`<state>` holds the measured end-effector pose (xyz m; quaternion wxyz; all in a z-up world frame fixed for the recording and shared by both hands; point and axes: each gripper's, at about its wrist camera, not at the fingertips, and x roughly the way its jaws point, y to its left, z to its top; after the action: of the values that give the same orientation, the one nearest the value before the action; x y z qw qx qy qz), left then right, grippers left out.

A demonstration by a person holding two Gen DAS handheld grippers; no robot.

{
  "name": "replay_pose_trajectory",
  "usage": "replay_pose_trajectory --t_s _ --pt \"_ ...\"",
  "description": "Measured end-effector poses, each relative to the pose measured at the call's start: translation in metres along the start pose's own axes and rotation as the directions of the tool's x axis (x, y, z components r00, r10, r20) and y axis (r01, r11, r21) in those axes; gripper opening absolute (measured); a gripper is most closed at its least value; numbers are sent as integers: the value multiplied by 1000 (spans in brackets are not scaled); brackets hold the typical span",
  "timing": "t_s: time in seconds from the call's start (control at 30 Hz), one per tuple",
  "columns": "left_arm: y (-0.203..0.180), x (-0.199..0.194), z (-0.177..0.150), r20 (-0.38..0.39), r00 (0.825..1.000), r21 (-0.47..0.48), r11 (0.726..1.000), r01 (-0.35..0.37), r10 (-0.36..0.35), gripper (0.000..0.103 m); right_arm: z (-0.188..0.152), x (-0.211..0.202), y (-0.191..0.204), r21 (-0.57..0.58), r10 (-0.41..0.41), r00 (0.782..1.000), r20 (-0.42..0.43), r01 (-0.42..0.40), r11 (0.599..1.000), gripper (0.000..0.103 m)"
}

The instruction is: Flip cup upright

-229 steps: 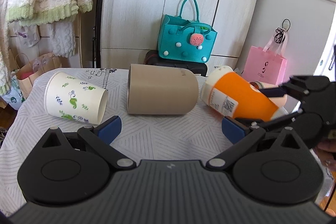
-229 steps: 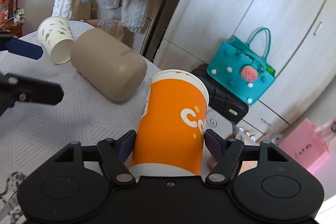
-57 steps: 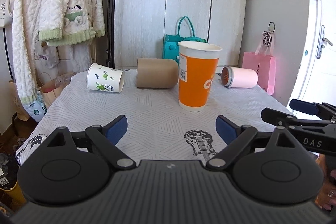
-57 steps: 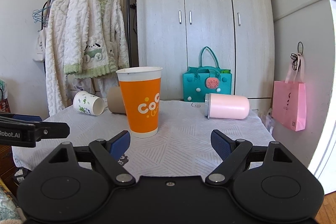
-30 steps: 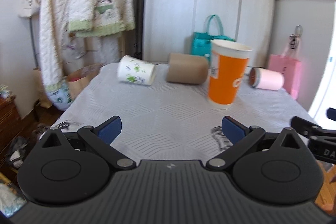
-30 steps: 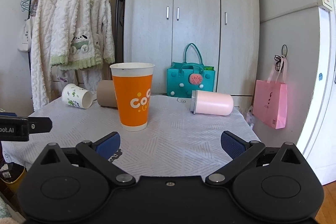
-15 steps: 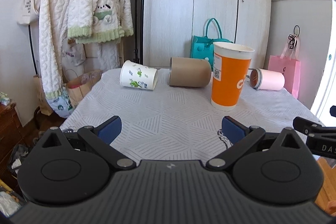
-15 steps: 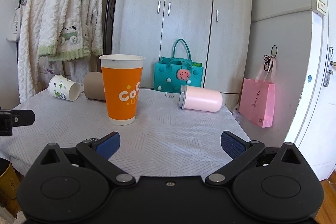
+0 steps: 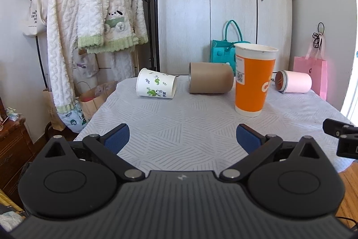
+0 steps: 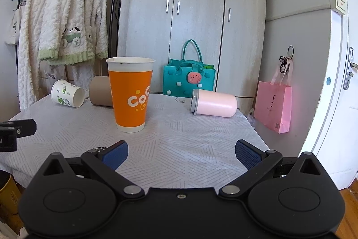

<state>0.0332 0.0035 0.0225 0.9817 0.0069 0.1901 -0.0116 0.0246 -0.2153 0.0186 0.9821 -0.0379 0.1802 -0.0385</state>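
Observation:
An orange paper cup (image 9: 254, 80) (image 10: 130, 93) stands upright on the grey patterned tablecloth (image 9: 190, 118) (image 10: 183, 133). A white cup with green leaf print (image 9: 156, 86) (image 10: 67, 96), a tan cup (image 9: 210, 81) (image 10: 100, 94) and a pink cup (image 9: 293, 82) (image 10: 213, 102) lie on their sides behind it. My left gripper (image 9: 182, 138) is open and empty over the table's near edge. My right gripper (image 10: 181, 155) is open and empty, short of the orange cup.
A grey wardrobe (image 9: 212, 3) stands behind the table with a teal bag (image 10: 189, 80) in front of it. A pink paper bag (image 10: 274, 109) hangs at the right. White robes (image 9: 94, 15) hang on a rack at the left. A door (image 10: 340, 82) is at the far right.
Both grippers have drawn back a little from the table and stay open. The orange cup, lying and gripped in the earliest frames, stands upright and free.

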Motion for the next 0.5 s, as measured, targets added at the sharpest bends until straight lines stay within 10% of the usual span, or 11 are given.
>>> replay_pose_trajectory --t_s 0.5 --pt "11 2 0 -37 999 -58 998 -3 1 103 1 -5 -1 9 -13 1000 17 12 1000 103"
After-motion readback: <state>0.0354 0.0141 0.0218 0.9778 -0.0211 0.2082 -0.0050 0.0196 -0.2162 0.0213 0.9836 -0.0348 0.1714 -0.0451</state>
